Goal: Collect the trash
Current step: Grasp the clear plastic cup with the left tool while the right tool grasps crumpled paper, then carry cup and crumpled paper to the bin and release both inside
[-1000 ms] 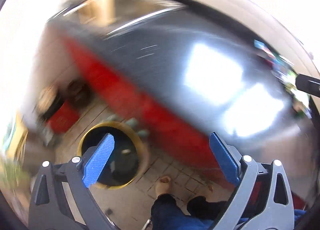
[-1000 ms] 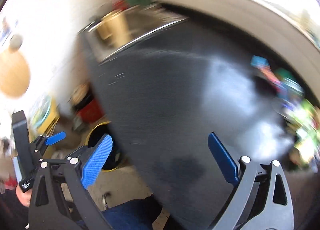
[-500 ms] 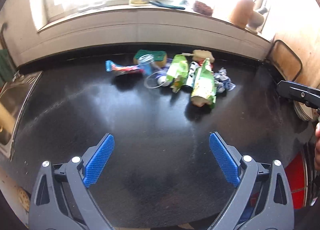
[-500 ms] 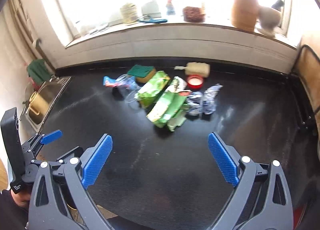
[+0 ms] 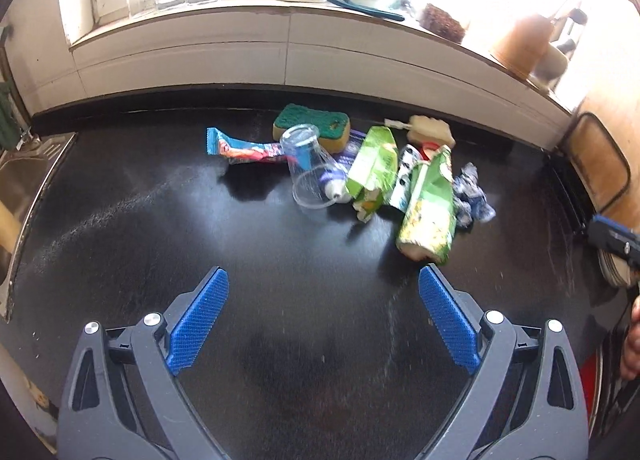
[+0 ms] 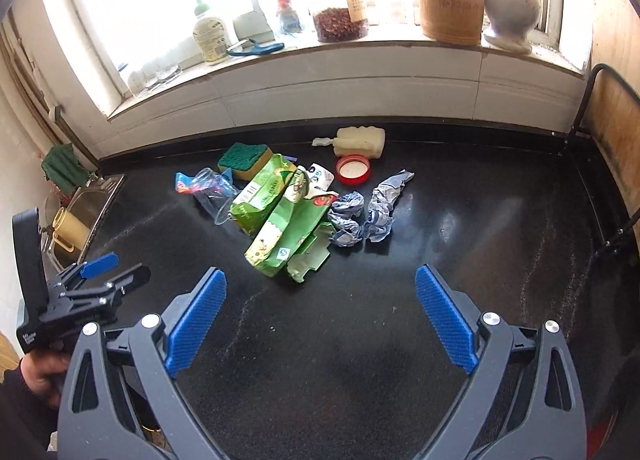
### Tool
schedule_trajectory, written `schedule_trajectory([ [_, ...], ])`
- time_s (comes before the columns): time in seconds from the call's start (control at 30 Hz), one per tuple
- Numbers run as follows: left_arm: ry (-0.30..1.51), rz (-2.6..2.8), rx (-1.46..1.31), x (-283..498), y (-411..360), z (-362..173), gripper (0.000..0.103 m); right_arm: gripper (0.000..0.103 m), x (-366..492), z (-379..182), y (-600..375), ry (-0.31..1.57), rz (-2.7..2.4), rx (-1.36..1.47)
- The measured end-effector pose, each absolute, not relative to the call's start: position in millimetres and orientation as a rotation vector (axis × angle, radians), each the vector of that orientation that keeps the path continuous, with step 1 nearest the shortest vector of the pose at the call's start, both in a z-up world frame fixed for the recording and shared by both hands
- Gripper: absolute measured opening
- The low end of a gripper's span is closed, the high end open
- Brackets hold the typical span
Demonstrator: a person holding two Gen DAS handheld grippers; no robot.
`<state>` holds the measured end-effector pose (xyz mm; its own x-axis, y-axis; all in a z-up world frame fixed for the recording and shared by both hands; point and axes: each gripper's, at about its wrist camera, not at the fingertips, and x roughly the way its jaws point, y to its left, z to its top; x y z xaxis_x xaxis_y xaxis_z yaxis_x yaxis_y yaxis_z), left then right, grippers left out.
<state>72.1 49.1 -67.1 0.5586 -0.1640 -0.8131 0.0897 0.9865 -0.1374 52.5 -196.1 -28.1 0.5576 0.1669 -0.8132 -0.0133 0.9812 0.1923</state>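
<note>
Black kitchen surface (image 6: 460,219) below a bright window sill; trash is heaped toward the back wall. Left gripper (image 5: 322,324) and right gripper (image 6: 320,322) are held spread wide, nothing between the pads, both well short of the heap. Nearest the right gripper lie the green cartons (image 6: 288,227), with crumpled blue-white paper (image 6: 364,211) just beside. A clear plastic cup (image 5: 310,171) lies tipped by a snack wrapper (image 5: 244,149). One outlying piece is best taken first, approached low, closed across its narrow side.

Green cartons (image 6: 288,227) (blue-white wrappers (image 6: 362,211)), black counter (image 6: 460,219).
</note>
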Motion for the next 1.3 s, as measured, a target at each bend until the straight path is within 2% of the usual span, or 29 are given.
schedule_trajectory([
  [0.43, 1.036, -0.056, -0.139, 192, 49, -125, 0.093, 0.065, 160, -121, -233, 1.175, 0.051, 0.206],
  [0.5, 1.052, -0.041, -0.152, 204, 52, -134, 0.093, 0.057, 175, -139, -235, 1.217, 0.047, 0.210],
  [0.63, 1.060, -0.035, -0.184, 220, 56, -142, 0.092, 0.053, 194, -159, -236, 1.260, 0.050, 0.202],
  [0.67, 1.061, -0.038, -0.187, 222, 55, -143, 0.090, 0.048, 196, -162, -236, 1.266, 0.052, 0.202],
  [0.73, 1.065, -0.056, -0.190, 226, 53, -145, 0.078, 0.040, 199, -166, -236, 1.278, 0.064, 0.213],
  [0.77, 1.067, -0.066, -0.193, 226, 52, -145, 0.074, 0.032, 200, -167, -236, 1.279, 0.064, 0.216],
  [0.8, 1.066, -0.076, -0.198, 226, 50, -145, 0.064, 0.026, 201, -167, -234, 1.281, 0.062, 0.212],
  [0.83, 1.066, -0.086, -0.200, 226, 49, -144, 0.054, 0.026, 202, -167, -234, 1.279, 0.064, 0.217],
  [0.9, 1.062, -0.098, -0.184, 221, 45, -140, 0.045, 0.025, 199, -165, -235, 1.272, 0.069, 0.243],
  [0.97, 1.050, -0.098, -0.162, 215, 42, -135, 0.040, 0.024, 194, -157, -234, 1.247, 0.053, 0.226],
  [1.3, 1.021, -0.066, -0.172, 148, 58, -99, 0.039, 0.024, 138, -97, -230, 1.138, 0.074, 0.172],
])
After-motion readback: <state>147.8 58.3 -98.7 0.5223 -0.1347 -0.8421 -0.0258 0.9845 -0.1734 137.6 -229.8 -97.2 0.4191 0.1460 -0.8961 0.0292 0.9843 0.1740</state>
